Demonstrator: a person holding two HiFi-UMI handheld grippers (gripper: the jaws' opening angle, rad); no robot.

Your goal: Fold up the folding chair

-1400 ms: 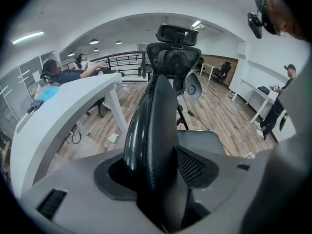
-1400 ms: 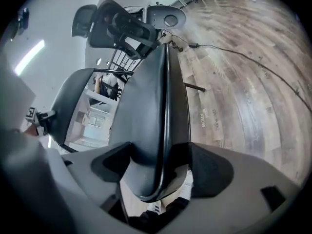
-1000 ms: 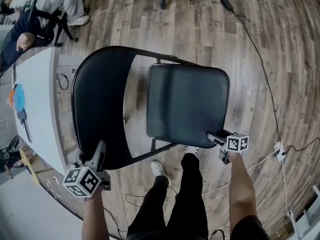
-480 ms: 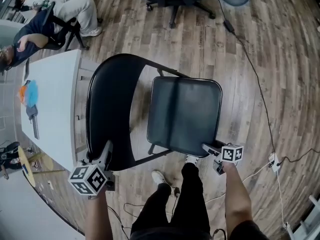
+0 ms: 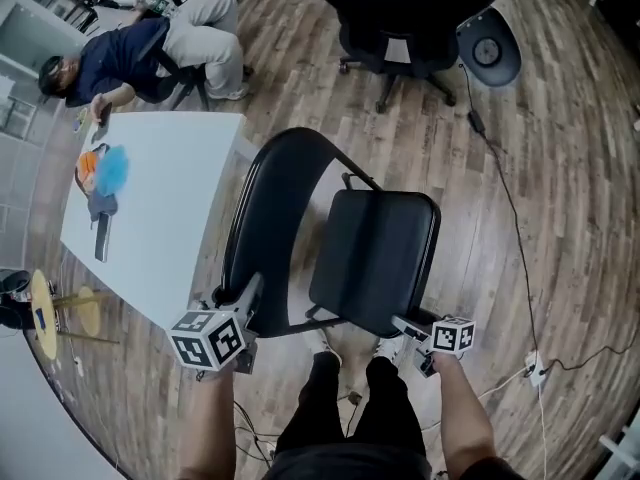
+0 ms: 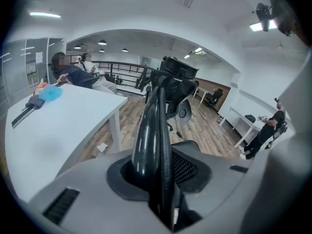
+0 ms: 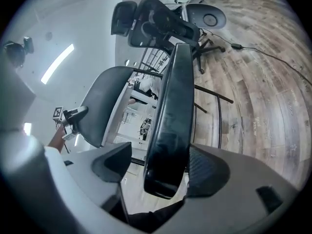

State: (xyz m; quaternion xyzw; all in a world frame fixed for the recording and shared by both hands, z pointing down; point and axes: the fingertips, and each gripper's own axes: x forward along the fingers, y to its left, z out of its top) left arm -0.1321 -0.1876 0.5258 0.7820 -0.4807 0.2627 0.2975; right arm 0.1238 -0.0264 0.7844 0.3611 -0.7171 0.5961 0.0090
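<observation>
A black folding chair stands in front of me on the wood floor. In the head view its curved backrest is on the left and its padded seat on the right, tilted up. My left gripper holds the backrest's near rim; its jaws are closing and the pads press on the rim. My right gripper is at the seat's front edge. That edge lies between its jaws against the right pad, with a gap at the left pad.
A white table with a blue object stands just left of the chair. A seated person is behind it. A black office chair is at the far side. A cable runs along the floor on the right. My legs are under the seat's front.
Both grippers have risen. The seat's front edge has come up with the right gripper, so the seat tilts toward the backrest. The left gripper stays on the backrest rim.
</observation>
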